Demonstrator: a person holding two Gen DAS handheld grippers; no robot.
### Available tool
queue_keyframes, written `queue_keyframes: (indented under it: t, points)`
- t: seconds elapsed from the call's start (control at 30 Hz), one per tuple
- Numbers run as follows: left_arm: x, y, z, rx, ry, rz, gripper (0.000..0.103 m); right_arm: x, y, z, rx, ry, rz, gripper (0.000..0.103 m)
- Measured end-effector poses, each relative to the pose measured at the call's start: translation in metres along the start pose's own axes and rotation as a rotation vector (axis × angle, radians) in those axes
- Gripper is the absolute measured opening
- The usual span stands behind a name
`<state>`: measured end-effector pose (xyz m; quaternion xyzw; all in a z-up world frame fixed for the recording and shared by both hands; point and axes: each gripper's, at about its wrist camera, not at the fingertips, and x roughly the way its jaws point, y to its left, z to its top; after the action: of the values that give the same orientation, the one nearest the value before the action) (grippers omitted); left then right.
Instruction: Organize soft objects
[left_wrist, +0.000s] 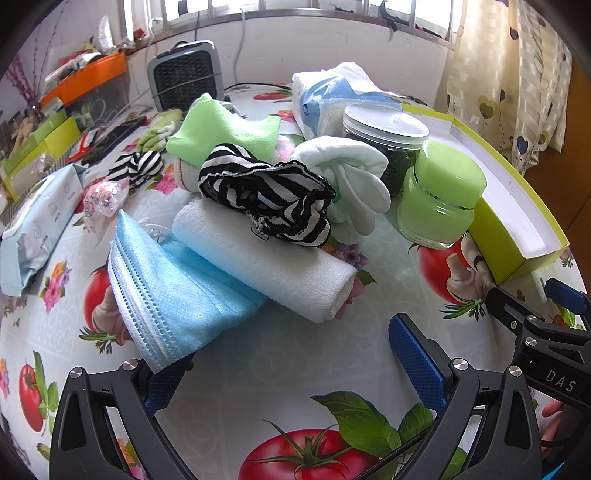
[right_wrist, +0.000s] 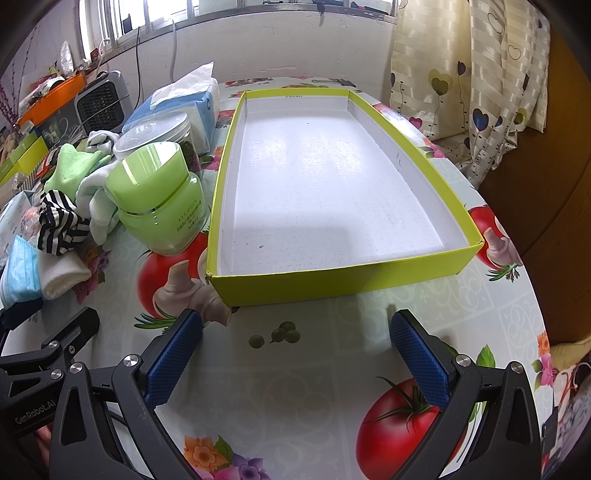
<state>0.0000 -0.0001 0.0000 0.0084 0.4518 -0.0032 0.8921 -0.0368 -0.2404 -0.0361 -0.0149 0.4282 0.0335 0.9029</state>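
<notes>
Heap of soft things on one side, bare lime-green cardboard box (right_wrist: 334, 284) on the other.

Left wrist view: left gripper (left_wrist: 288, 365) gapes, its left pad under the stacked pale-blue face masks (left_wrist: 173, 291), rolled white towel (left_wrist: 266, 258) and striped black-and-white cloth (left_wrist: 266, 197) behind; a hasty grab could drag neighbours or tip the green glass jar (left_wrist: 439, 199). Right wrist view: right gripper (right_wrist: 295, 358) spread, holding nothing, above the tomato-print tablecloth (right_wrist: 332, 406), window and heart-print curtain (right_wrist: 480, 85) beyond.
</notes>
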Motion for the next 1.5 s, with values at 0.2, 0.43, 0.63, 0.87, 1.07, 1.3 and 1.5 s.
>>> queue_keyframes:
  t: [0.2,0.43,0.63,0.87,1.07,1.3,1.5]
  points:
    - [0.000,0.000,0.000,0.000,0.000,0.000,0.101,0.000,0.000,0.001,0.000,0.000,0.000,0.102]
    - [0.000,0.000,0.000,0.012,0.000,-0.008,0.101,0.000,0.000,0.000,0.003,0.001,-0.001,0.102]
    - [-0.002,0.000,-0.003,0.030,-0.001,-0.025,0.101,0.000,0.000,0.001,0.003,0.000,-0.001,0.102]
    - [-0.010,0.008,-0.010,0.062,-0.005,-0.071,0.101,-0.002,0.001,-0.002,-0.004,0.000,0.004,0.102]
    - [-0.010,0.014,-0.011,0.056,-0.002,-0.063,0.101,-0.004,0.003,-0.005,-0.014,-0.001,0.011,0.102]
    - [-0.018,0.026,-0.015,0.025,-0.004,-0.108,0.100,-0.012,0.006,-0.008,-0.015,-0.022,0.055,0.102]
    - [-0.025,0.035,-0.017,0.002,-0.005,-0.095,0.099,-0.020,0.017,-0.008,-0.034,-0.055,0.097,0.102]
